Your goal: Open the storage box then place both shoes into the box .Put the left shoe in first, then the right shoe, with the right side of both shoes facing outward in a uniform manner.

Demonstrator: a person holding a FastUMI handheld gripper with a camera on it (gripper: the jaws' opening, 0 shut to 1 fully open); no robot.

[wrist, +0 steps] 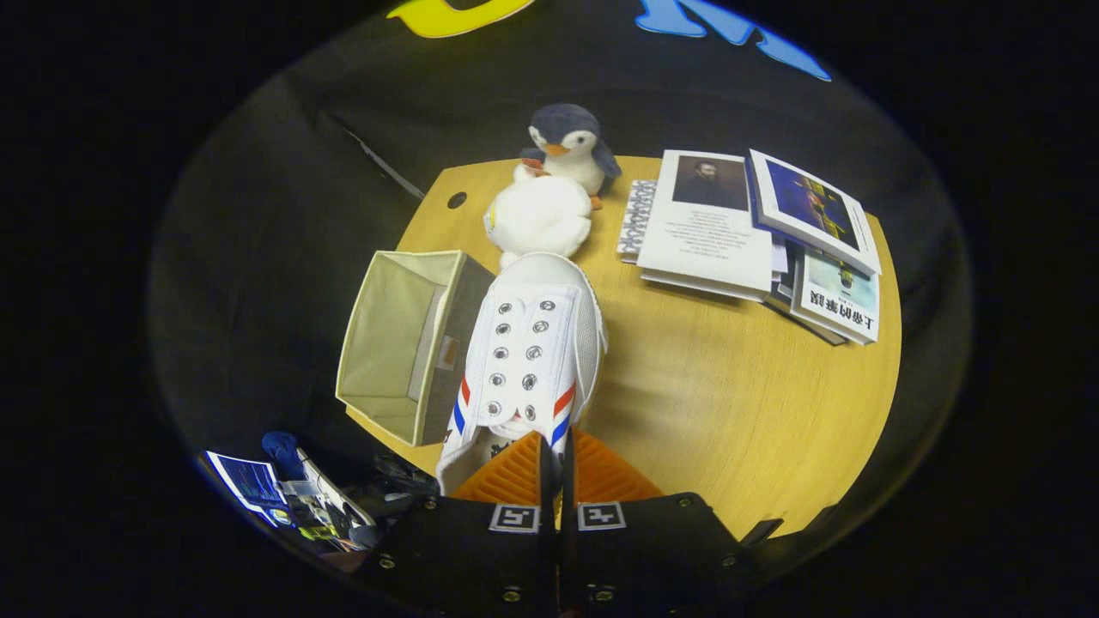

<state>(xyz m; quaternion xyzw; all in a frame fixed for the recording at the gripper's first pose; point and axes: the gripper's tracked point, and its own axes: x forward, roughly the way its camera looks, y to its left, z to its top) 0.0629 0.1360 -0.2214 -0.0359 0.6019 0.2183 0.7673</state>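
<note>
Shoe (528,360): white, laceless, red and blue stripes by the collar. It's clamped in the gripper (556,459); both fingers are nearly together, pinching the heel end, and the toe points to 12 o'clock, straight ahead of the fingers. Looks lifted above the table (730,403), though I can't be sure of contact.

Box (403,343): beige fabric, open, at 10 o'clock from the fingers, just beside the shoe's left flank, at the table's left edge. Shoe overlaps its right wall in the view; whether they touch, can't tell.

White plush (539,215) sits at 12 o'clock just past the toe, penguin (567,146) right behind it. Books (755,240) stacked at 1–2 o'clock, well apart from the shoe.
</note>
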